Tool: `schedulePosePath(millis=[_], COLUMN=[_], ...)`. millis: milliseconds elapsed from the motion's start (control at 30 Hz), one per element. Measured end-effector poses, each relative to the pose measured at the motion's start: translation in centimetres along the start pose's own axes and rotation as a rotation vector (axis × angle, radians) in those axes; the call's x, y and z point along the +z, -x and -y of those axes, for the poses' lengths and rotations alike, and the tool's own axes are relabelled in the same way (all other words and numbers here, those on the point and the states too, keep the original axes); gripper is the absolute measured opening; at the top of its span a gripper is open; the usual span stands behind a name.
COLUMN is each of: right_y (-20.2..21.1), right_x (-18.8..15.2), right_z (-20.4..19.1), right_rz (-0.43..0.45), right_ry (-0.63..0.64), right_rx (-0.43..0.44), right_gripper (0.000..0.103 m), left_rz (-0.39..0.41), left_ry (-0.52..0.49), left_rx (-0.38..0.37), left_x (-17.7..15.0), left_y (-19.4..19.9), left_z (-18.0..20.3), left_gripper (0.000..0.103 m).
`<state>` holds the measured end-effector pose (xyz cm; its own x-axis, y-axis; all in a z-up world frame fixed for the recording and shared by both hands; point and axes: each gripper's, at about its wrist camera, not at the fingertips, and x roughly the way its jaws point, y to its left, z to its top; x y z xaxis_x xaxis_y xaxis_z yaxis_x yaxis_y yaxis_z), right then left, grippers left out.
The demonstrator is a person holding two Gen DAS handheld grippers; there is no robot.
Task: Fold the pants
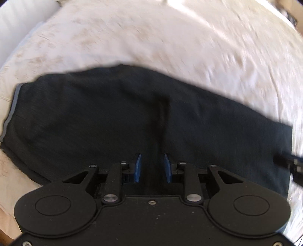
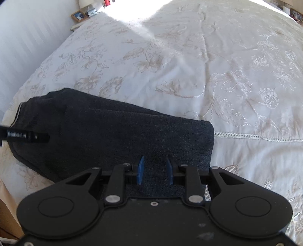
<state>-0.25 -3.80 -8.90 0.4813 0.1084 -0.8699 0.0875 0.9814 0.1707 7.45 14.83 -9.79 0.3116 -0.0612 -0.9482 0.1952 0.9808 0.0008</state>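
While pants (image 2: 117, 136) lie folded on bedspread (image 2: 208, 66), left tongs (image 1: 152, 166), right tongs (image 2: 155, 168) spread, empty.

Bed with cream floral-embroidered bedspread (image 2: 189, 66), sunlit patch at far end. White wall (image 2: 28, 37) left, framed photos (image 2: 79, 15) on nightstand in corner.

Left wrist cam: looks forward along left gripper (image 1: 152, 167) fingers, angled down, close over dark pants (image 1: 113, 117) on the bedspread (image 1: 151, 34); frame motion-blurred. Right wrist cam: same forward-down angle along right gripper (image 2: 155, 170), close over the pants' (image 2: 113, 128) right end, sharp. Shared: pants and bedspread (image 2: 208, 66). Each sees the other gripper at frame edge (image 1: 289, 164), (image 2: 24, 136).
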Motion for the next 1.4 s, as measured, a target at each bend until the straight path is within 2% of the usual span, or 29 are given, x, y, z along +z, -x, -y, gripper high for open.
schedulePosePath(millis=[67, 100, 233, 333, 433, 533, 767, 833, 933, 1033, 1100, 1200, 1400], right_y=[-0.8, -1.2, -1.4, -0.5, 0.8, 2.0, 2.4, 2.0, 1.7, 1.4, 1.1, 0.9, 0.6], right_x=[-0.2, -0.4, -1.4, -1.7, -1.6, -1.5, -0.5, -0.3, -0.1, 0.2, 0.3, 0.4, 0.9], right_z=[-0.1, 0.0, -0.3, -0.9, -2.0, -3.5, -8.5, -10.0, -12.3, -14.4, -15.5, -16.8, -18.8], right_rz=[-0.031, -0.049, -0.116, -0.116, -0.084, -0.051, -0.02, -0.02, -0.023, -0.024, -0.025, -0.033, -0.044], right_ry=[0.014, 0.018, 0.004, -0.029, -0.07, -0.095, -0.112, -0.106, -0.101, -0.098, -0.098, -0.094, -0.063], right_rx=[-0.027, -0.042, -0.1, -0.122, -0.132, -0.137, -0.133, -0.132, -0.126, -0.123, -0.124, -0.127, -0.136], right_gripper=[0.028, 0.028, 0.026, 0.026, 0.026, 0.026, 0.026, 0.026, 0.026, 0.026, 0.026, 0.026, 0.026], left_rz=[-0.055, -0.058, -0.058, -0.01, 0.027, 0.039, 0.035, 0.023, -0.016, -0.049, -0.061, -0.059, -0.039], left_ry=[-0.037, -0.051, -0.056, -0.036, 0.016, 0.112, 0.311, 0.352, 0.412, 0.469, 0.483, 0.487, 0.485], left_rx=[0.024, 0.034, -0.023, -0.03, -0.013, 0.017, 0.107, 0.105, 0.064, -0.013, -0.056, -0.087, -0.116], left_x=[-0.7, -0.9, -0.4, 0.4, 1.2, 2.0, 2.6, 2.0, 1.5, 0.5, 0.2, -0.3, 0.0], left_y=[-1.4, -1.7, -0.6, 1.3, 2.6, 3.2, 3.3, 3.2, 2.4, 1.4, 1.0, 0.2, -1.4], left_z=[0.5, 0.5, -1.0, -4.1, -8.7, -14.9, -28.7, -31.8, -35.4, -37.2, -37.5, -37.3, -36.5], left_gripper=[0.039, 0.042, 0.042, 0.042, 0.042, 0.042, 0.042, 0.043, 0.047, 0.047, 0.053, 0.059, 0.065])
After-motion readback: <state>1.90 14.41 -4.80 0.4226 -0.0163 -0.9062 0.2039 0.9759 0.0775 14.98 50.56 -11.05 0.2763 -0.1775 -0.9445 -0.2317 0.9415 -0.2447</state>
